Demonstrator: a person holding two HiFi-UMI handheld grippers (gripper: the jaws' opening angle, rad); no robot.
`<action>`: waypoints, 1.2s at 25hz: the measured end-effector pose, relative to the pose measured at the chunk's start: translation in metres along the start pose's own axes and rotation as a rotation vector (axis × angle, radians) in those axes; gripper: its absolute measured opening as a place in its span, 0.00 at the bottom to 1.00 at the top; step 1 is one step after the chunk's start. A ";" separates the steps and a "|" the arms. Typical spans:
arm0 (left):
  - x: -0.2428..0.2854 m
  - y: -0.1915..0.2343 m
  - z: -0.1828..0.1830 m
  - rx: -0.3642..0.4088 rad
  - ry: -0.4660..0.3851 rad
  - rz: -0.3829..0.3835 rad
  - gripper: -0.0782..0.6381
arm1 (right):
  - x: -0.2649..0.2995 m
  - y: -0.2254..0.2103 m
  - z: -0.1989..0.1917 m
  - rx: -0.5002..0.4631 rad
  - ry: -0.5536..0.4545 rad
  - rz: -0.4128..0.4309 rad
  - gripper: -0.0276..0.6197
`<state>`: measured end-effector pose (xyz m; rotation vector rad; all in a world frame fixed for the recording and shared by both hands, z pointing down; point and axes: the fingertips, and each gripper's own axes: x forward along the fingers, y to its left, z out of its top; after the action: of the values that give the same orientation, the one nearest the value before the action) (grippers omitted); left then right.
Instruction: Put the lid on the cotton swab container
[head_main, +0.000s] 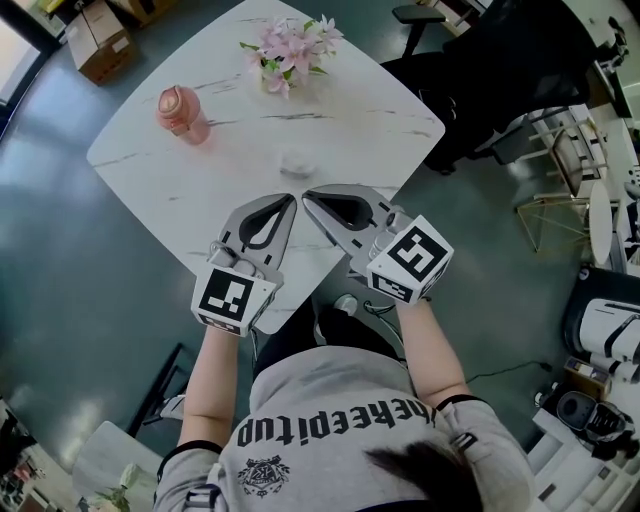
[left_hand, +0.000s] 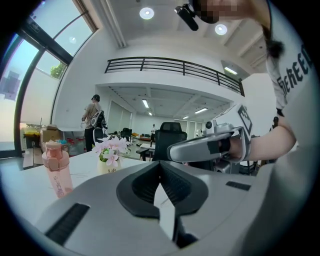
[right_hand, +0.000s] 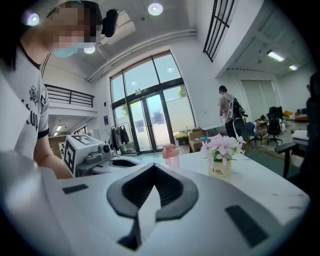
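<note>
My left tool (head_main: 289, 198) is fully closed with nothing between its jaws. The right tool (head_main: 308, 194) is the same: tips pressed together, empty. Both hang over the near edge of the table (head_main: 372, 112), their tips almost meeting and aimed at the table's middle.

The container (head_main: 298, 162) sits on the table just beyond the two tips, apart from both and roughly midway between the table's edges. I see it almost from straight above, so it reads as a small round shape with no long axis showing. It looks upright, with its top towards the head camera. It is pale and whitish, nearly the colour of the marble top, and too small for me to tell whether a lid is on it. Neither gripper view shows it, as each tool's own body blocks that part of the table.

A pink bottle (head_main: 182, 112) stands further out to the left, well apart from the container. A pot of pink flowers (head_main: 290, 48) stands near the far edge. Nothing lies between the tools and the container. A black chair (head_main: 500, 70) stands off the table's right side.
</note>
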<state>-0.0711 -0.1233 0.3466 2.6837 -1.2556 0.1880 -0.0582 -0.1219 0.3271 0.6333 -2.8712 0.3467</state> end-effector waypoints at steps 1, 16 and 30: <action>-0.003 -0.004 0.005 0.004 -0.010 0.008 0.13 | -0.004 0.004 0.004 -0.007 -0.009 0.004 0.06; -0.043 -0.051 0.055 0.020 -0.083 0.109 0.13 | -0.050 0.053 0.036 -0.062 -0.125 0.048 0.06; -0.052 -0.079 0.073 0.053 -0.139 0.127 0.13 | -0.076 0.067 0.044 -0.075 -0.164 0.071 0.06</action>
<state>-0.0404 -0.0493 0.2574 2.7031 -1.4830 0.0526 -0.0247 -0.0448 0.2554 0.5731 -3.0525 0.2049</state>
